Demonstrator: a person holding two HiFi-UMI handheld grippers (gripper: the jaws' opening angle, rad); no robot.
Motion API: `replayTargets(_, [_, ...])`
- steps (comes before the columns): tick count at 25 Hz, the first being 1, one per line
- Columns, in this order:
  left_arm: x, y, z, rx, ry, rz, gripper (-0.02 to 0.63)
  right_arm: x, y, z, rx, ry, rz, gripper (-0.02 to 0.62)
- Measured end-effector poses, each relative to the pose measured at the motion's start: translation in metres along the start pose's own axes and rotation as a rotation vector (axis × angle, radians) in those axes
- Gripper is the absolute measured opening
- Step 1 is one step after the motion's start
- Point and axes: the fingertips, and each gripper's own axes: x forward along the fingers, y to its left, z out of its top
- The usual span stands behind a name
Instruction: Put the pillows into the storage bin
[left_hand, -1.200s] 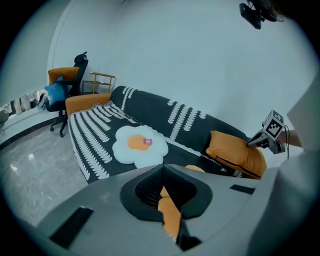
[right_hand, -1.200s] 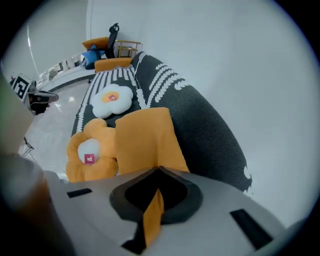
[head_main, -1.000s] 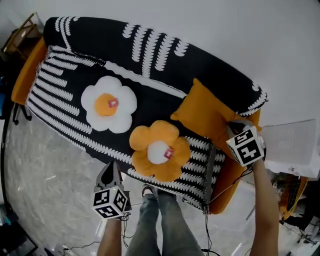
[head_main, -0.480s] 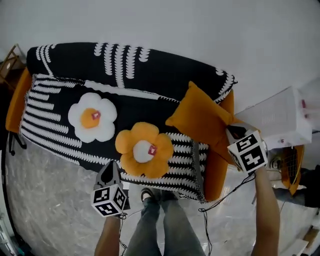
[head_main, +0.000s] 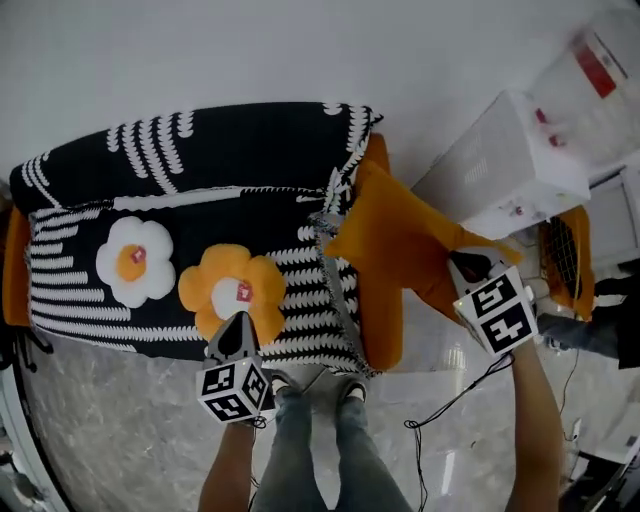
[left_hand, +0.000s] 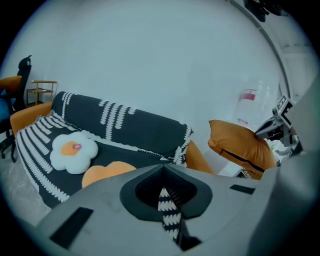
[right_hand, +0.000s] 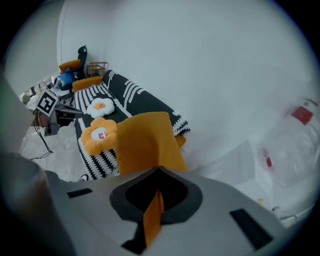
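**Square pillow (head_main: 400, 240) carried to the storage bin (head_main: 505, 160)**
The limp orange fabric pillow is clamped by one edge in the right gripper (head_main: 468, 268). It should be lifted clear of the bin's rigid white wall before release. The soft black-and-white sofa cover (head_main: 200, 160) appears pinched in the closed left gripper (head_main: 236, 325). Two plush flower pillows (head_main: 232, 292) lie on it.

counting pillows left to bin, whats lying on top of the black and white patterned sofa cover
On the patterned sofa cover lie two plush pillows: a white flower pillow with orange centre and an orange flower pillow with white centre. Anything beneath them is covered.
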Motion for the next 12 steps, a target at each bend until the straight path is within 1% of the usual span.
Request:
replayTargets(3, [0.008, -0.058, -0.014, 0.043, 0.013, -0.060, 0.011, -0.019, -0.011, -0.055, 0.029, 0.032, 0.004, 0.005])
replayTargets(6, [0.012, -0.102, -0.034, 0.078, 0.035, -0.114, 0.011, -0.036, -0.011, -0.112, 0.051, 0.071, -0.001, 0.006])
replayTargets(9, [0.013, -0.132, -0.061, 0.098, 0.062, -0.128, 0.011, -0.041, -0.008, -0.169, 0.084, 0.097, 0.011, 0.006])
replayTargets(12, [0.012, -0.153, -0.089, 0.113, 0.090, -0.129, 0.011, -0.039, -0.001, -0.224, 0.121, 0.126, 0.032, 0.006])
